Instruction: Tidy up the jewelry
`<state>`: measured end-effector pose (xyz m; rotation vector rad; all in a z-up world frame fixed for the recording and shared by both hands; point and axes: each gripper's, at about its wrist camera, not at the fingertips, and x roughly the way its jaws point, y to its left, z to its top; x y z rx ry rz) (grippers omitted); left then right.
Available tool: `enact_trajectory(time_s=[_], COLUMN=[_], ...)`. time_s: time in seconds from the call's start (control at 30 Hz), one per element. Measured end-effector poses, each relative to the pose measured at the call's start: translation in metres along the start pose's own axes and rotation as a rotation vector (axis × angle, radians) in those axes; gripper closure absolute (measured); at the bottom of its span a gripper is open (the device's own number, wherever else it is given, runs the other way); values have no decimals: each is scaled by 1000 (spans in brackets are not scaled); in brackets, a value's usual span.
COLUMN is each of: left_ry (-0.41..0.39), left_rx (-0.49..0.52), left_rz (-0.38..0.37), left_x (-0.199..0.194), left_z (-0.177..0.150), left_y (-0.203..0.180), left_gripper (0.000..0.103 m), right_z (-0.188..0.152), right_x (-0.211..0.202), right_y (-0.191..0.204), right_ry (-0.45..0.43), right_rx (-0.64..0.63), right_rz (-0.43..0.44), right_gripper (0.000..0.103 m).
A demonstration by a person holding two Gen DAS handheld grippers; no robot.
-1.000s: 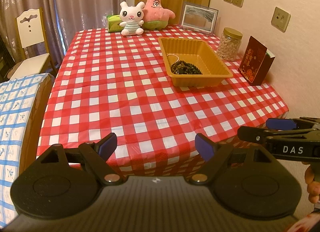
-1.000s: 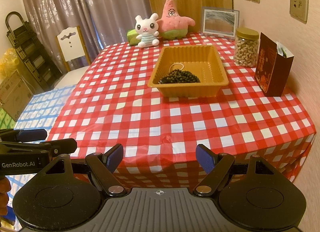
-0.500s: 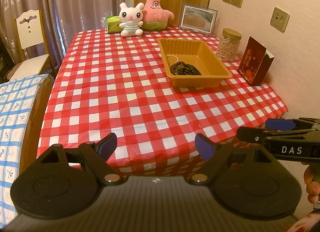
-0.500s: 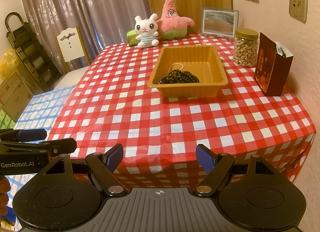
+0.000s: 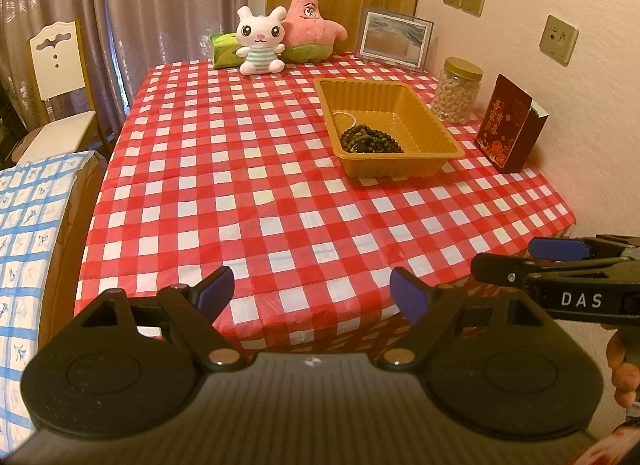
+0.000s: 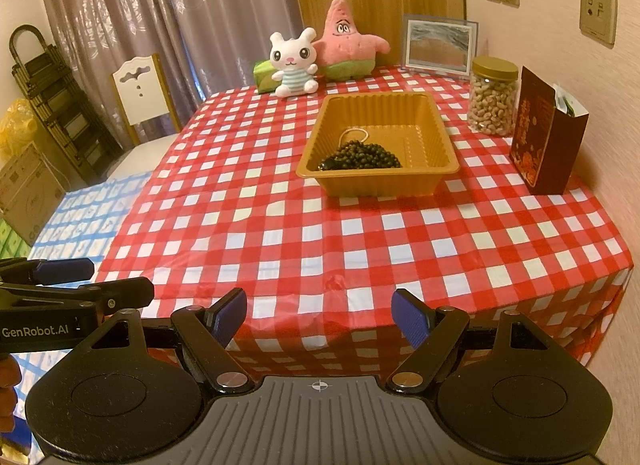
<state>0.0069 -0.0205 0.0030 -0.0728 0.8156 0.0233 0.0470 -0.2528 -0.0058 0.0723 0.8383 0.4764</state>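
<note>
A golden plastic tray [image 5: 432,117] [image 6: 440,137] stands on the red-and-white checked table [image 5: 240,193] [image 6: 280,233], toward its far right. Inside it lies a heap of dark beads [image 5: 370,139] [image 6: 360,155] with a thin pale bracelet [image 5: 344,117] [image 6: 354,133] behind. My left gripper [image 5: 312,291] hangs open over the table's near edge, nothing between its blue pads. My right gripper [image 6: 320,315] is open too, at the same edge, empty. Each gripper shows at the side of the other's view: the right gripper [image 5: 536,257], the left gripper [image 6: 108,281].
At the back stand a white bunny plush [image 5: 260,41], a pink starfish plush [image 5: 310,21], a green tissue pack [image 5: 224,49] and a picture frame [image 5: 394,41]. A nut jar [image 5: 458,91] and dark red box [image 5: 510,125] line the right wall. A white chair [image 5: 60,77] stands left.
</note>
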Motion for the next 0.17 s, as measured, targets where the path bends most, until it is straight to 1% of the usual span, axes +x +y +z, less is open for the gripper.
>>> enact_trajectory(time_s=[0.17], left_ry=[4], left_rx=[2], left_rz=[-4], left_x=[1], left_z=[3], left_y=[3], left_gripper=[19], right_z=[2], right_x=[0], right_y=[2], right_ry=[1], right_rx=[1], right_rz=[-2], right_gripper=[24])
